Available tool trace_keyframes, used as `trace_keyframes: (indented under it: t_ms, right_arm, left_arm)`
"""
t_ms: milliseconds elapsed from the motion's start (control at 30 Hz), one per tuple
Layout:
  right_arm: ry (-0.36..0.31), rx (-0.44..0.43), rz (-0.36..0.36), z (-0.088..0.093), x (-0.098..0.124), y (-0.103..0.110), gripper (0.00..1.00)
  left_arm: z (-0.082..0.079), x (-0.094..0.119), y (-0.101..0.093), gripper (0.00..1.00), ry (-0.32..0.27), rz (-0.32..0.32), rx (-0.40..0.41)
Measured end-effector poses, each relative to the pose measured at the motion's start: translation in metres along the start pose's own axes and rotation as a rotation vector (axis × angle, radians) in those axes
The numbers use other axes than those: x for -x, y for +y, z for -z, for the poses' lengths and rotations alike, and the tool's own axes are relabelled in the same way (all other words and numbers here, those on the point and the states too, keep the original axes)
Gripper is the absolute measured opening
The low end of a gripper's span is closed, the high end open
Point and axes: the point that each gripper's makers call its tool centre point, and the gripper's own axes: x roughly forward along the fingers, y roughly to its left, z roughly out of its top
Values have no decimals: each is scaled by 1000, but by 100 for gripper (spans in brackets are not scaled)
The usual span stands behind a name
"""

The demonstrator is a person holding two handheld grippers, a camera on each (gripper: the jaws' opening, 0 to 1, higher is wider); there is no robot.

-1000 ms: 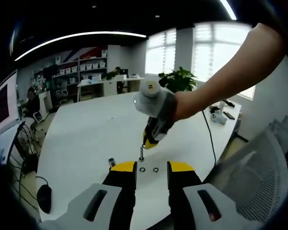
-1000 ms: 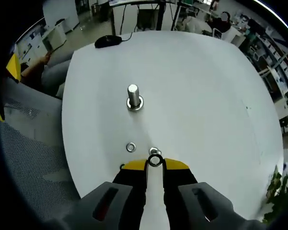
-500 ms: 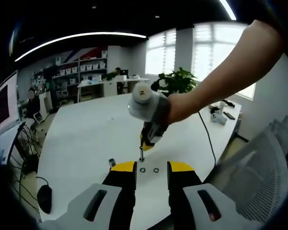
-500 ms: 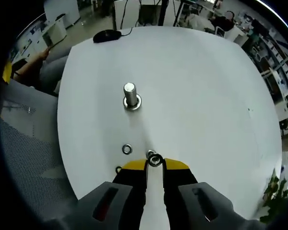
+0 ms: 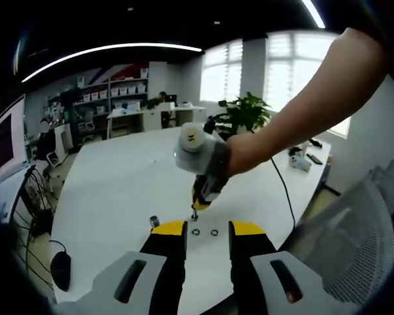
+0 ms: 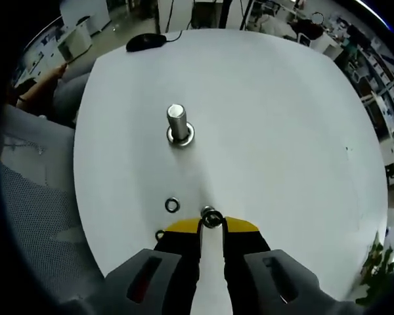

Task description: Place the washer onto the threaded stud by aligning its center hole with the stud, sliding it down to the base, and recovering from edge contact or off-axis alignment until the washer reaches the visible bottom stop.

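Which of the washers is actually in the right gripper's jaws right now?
The washer pinched at the right gripper tips, well short of the stud. The loose washer lies flat on the white table, apart from the jaws.

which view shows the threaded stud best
The right gripper view: the threaded stud stands upright on the white table, unobstructed, seen from above. In the left gripper view it is a small thin post just below the right hand-held gripper.
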Motion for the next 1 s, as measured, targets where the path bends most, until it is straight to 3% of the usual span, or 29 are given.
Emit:
trace_keyframes:
  t_ms: [700,1000]
  right_arm:
    - [33,-19,-38,15,-29,7,14]
    - [22,-41,-48,12,-29,6,14]
  left_arm:
    - [3,-1,3,23,14,-10,11]
    - [5,-1,3,22,23,-9,13]
